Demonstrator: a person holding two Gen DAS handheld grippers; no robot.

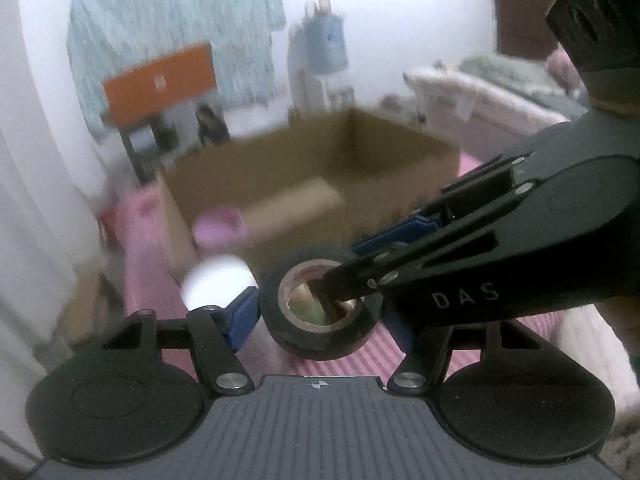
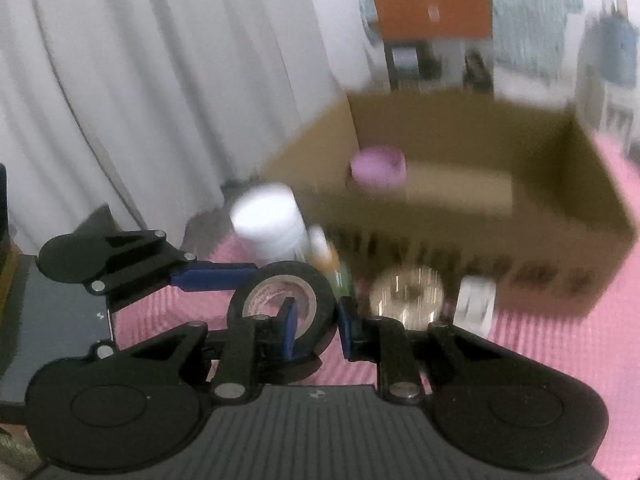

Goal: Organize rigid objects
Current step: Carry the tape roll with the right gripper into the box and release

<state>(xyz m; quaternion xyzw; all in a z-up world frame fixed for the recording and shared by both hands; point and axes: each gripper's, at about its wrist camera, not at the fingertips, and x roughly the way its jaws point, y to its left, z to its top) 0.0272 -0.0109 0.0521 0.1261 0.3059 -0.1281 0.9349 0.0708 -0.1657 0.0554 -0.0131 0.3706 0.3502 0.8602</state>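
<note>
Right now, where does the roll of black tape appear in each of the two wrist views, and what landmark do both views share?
Left wrist view: the roll of black tape is low at centre, between the blue pads, with the right hand-held gripper reaching into its hole.
Right wrist view: the tape is left of centre, with one blue pad inside the hole.
Shared landmark: the open cardboard box behind the tape, with a pink cup inside.
</note>
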